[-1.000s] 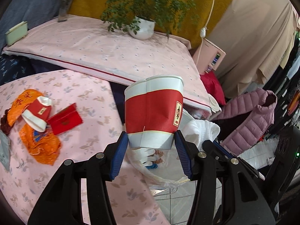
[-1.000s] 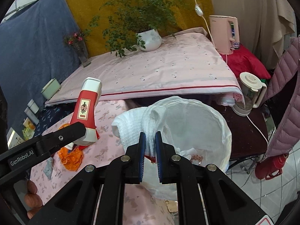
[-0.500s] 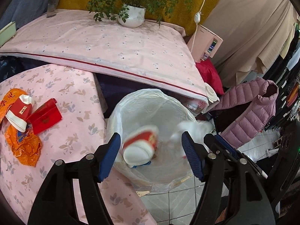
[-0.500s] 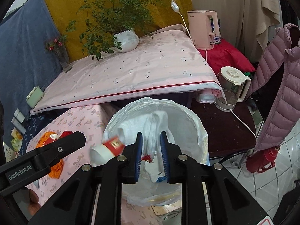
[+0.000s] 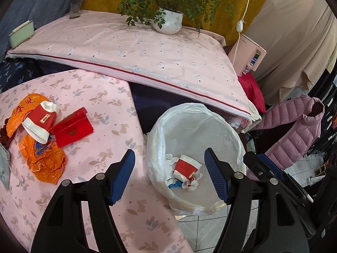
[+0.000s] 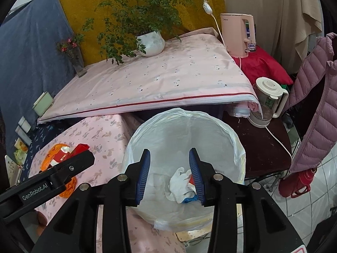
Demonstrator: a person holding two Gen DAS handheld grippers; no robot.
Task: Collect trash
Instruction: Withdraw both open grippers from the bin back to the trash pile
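- Hovering over the lined bin, my left gripper has its blue pads wide apart with nothing between them; only the bin's inside shows through the gap.
- My right gripper also hangs above the bin, its jaws opening, and no thing is pinched between the pads.
- At the bottom of the white liner lies the red-and-white paper cup on its side, touching crumpled white tissue and a scrap of blue.
- From the right wrist view the tissue covers most of the cup, so only a sliver of red peeks out beside the right pad.
- On the pink rabbit-print tablecloth, left of the bin, more trash is waiting: a second red-and-white cup lying tipped over an orange wrapper, with a flattened red carton touching it.
- Another orange wrapper lies under that cup on its far side.
- Behind the bin, a potted plant stands on a higher surface draped in pink cloth.
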